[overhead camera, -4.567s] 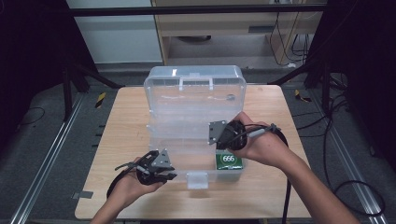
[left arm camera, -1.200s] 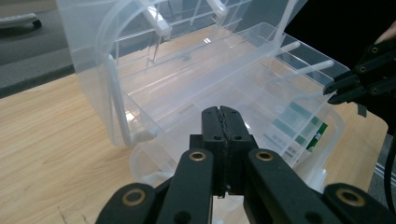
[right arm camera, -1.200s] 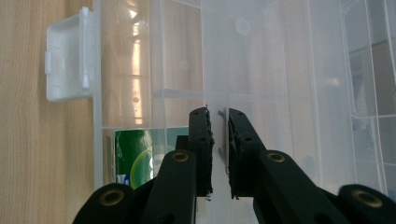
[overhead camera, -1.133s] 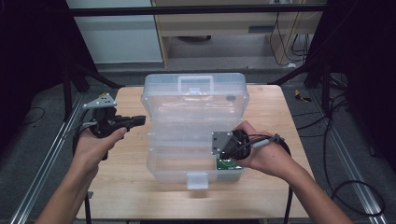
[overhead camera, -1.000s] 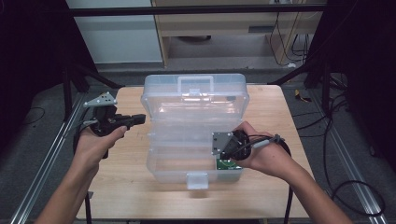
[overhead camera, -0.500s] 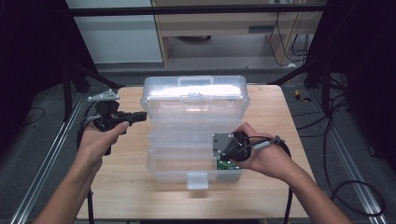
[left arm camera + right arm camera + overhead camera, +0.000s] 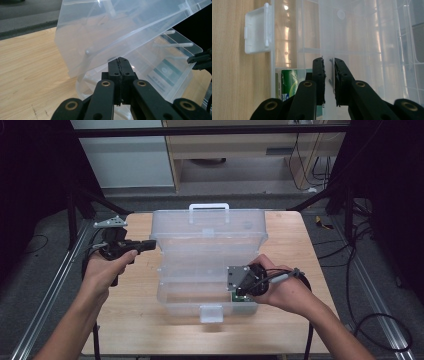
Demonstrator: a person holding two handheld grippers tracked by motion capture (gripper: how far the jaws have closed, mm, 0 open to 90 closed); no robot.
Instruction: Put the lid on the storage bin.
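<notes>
A clear plastic storage box [image 7: 167, 296] stands on the wooden table [image 7: 135, 330], and its lid [image 7: 210, 232] is tilted up over it with the handle [image 7: 208, 206] at the top. My left gripper [image 7: 151, 244] is shut with nothing in it; its tip [image 7: 119, 60] sits right at the lid's lower left edge [image 7: 82, 67]. My right gripper [image 7: 236, 289] is at the box's front right, its jaws [image 7: 328, 61] shut on a thin clear wall of the box. A green carton [image 7: 244, 299] lies inside the box under that gripper; it is also visible as the green carton [image 7: 290, 80] beside the jaws.
The white latch [image 7: 211, 313] hangs at the middle of the box's front wall, near the table's front edge. Bare wood lies left of the box [image 7: 127, 285]. Dark metal frame rails [image 7: 60, 285] run along both sides of the table.
Since 4.6 s ago my left gripper went from the table's front left up to the lid's left edge. Over the last second the lid's top edge sank slightly; the right gripper stayed.
</notes>
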